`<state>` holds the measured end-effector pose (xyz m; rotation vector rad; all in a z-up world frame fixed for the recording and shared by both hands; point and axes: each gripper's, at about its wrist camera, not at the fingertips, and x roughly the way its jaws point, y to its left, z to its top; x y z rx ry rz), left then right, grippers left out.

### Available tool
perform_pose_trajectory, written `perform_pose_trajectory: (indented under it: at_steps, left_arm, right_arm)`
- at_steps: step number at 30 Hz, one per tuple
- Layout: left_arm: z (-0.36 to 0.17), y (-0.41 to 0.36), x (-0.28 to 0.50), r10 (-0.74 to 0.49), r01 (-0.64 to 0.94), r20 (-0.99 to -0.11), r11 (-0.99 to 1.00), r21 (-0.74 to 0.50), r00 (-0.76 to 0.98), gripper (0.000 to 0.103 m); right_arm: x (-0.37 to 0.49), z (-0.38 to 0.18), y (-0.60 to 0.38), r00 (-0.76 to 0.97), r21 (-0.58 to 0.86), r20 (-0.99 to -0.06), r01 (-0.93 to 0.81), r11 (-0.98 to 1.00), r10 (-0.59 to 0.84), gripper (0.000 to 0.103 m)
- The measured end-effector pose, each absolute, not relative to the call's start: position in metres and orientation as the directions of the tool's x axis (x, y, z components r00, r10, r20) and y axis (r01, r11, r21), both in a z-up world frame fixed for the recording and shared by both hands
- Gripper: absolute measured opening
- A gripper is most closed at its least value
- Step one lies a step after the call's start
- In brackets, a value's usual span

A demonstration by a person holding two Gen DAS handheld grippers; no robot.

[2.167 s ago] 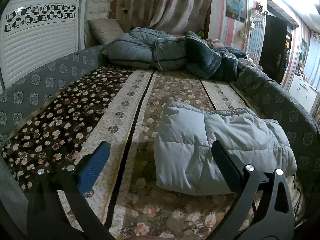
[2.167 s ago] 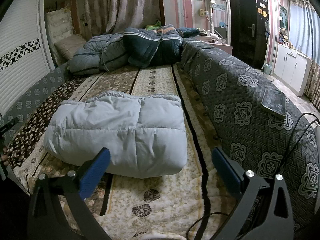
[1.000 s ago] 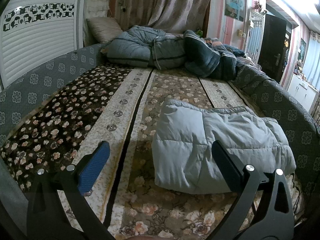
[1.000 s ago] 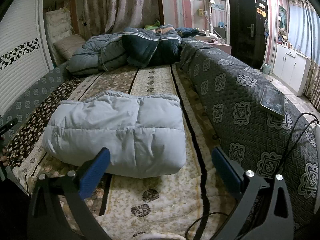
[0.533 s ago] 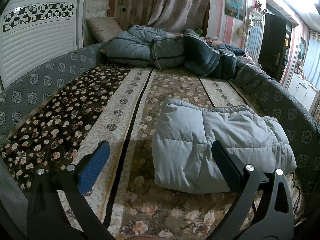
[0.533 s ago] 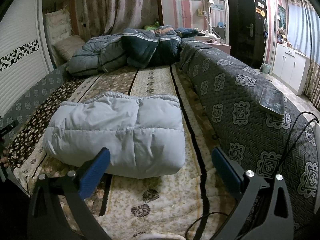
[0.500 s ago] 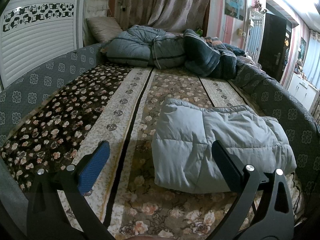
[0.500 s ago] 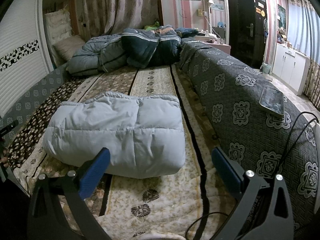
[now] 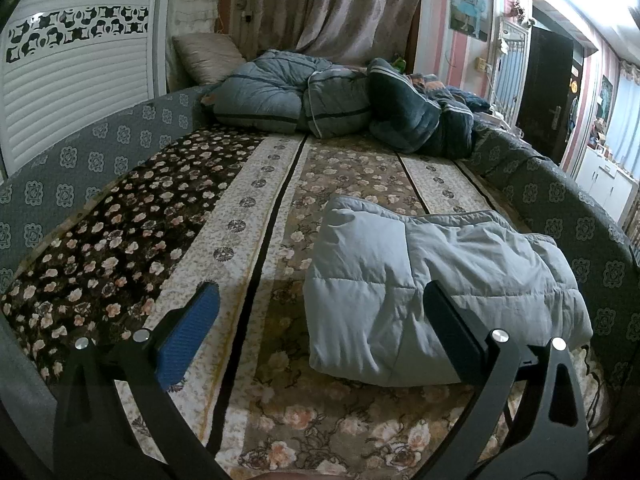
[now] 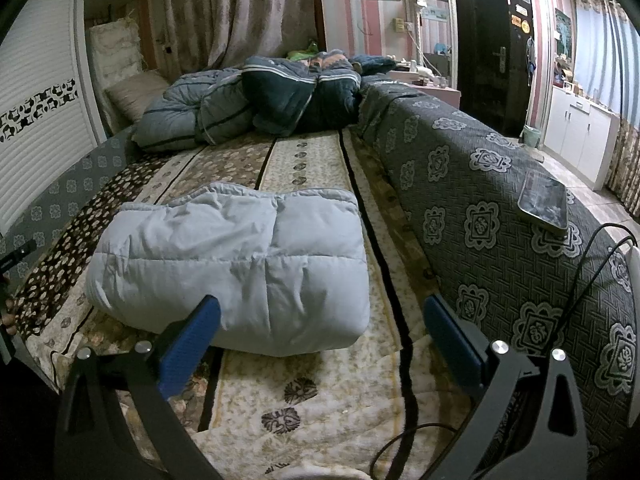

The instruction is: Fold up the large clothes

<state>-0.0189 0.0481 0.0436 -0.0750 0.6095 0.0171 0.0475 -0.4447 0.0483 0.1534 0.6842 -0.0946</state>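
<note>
While the left gripper (image 9: pixel 316 320) is hovering with its jaws spread wide and nothing between them, the left wrist view is showing a long stretch of floral bedspread (image 9: pixel 256 216) lying bare on its left side, running up to the grey patterned bolster (image 9: pixel 100 148) that is edging the bed beside the white louvred wardrobe door (image 9: pixel 76 80). At the far end a heap of blue and dark quilts (image 9: pixel 340 108) is closing off the bed under the curtain (image 9: pixel 332 4). The pale blue puffer jacket (image 9: pixel 436 288) is lying folded into a thick bundle on the right half of the bedspread, just ahead of the right finger (its near edge is sitting behind that finger, so contact cannot be judged), with a layered fold showing along its top. In the right wrist view the right gripper (image 10: pixel 320 320) is likewise hanging released, jaws wide and empty. Here the jacket (image 10: pixel 240 264) is resting left of centre, its left finger's blue pad overlapping the bundle's near edge, while a strip of cream bedspread (image 10: pixel 312 384) is lying bare in front and to its right. A grey patterned cover (image 10: pixel 480 208) is rising along the right edge, a phone (image 10: pixel 544 204) is lying on top of it, and a black cable (image 10: pixel 576 280) is trailing down it. The bundle is looking puffy, quilted in squares, rounded at its corners.
</note>
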Motion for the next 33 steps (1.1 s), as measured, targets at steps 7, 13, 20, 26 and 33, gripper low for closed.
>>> perform_pose_trajectory:
  at_steps: [7,13,20,26,33]
  left_arm:
    - [0.043,0.048,-0.02,-0.006,-0.038,-0.572,0.997,-0.065,0.82,0.1]
    - [0.041,0.047,-0.018,0.0,-0.043,-0.585,0.997,-0.059,0.811,0.1]
    - [0.044,0.04,-0.021,-0.004,-0.021,-0.58,0.999,-0.036,0.814,0.1]
    - [0.045,0.043,-0.02,-0.013,-0.015,-0.578,0.999,-0.044,0.816,0.1]
    - [0.045,0.045,-0.021,-0.025,-0.006,-0.575,0.999,-0.051,0.817,0.1]
  right_arm:
    - [0.048,0.048,-0.444,0.77,0.11,-0.637,0.138,0.984,-0.037,0.101]
    - [0.046,0.048,-0.445,0.775,0.114,-0.631,0.138,0.984,-0.035,0.101]
    - [0.042,0.048,-0.444,0.775,0.122,-0.631,0.155,0.98,-0.044,0.101]
    - [0.044,0.05,-0.439,0.772,0.113,-0.633,0.159,0.981,-0.053,0.101]
    - [0.049,0.049,-0.428,0.763,0.094,-0.644,0.159,0.983,-0.062,0.101]
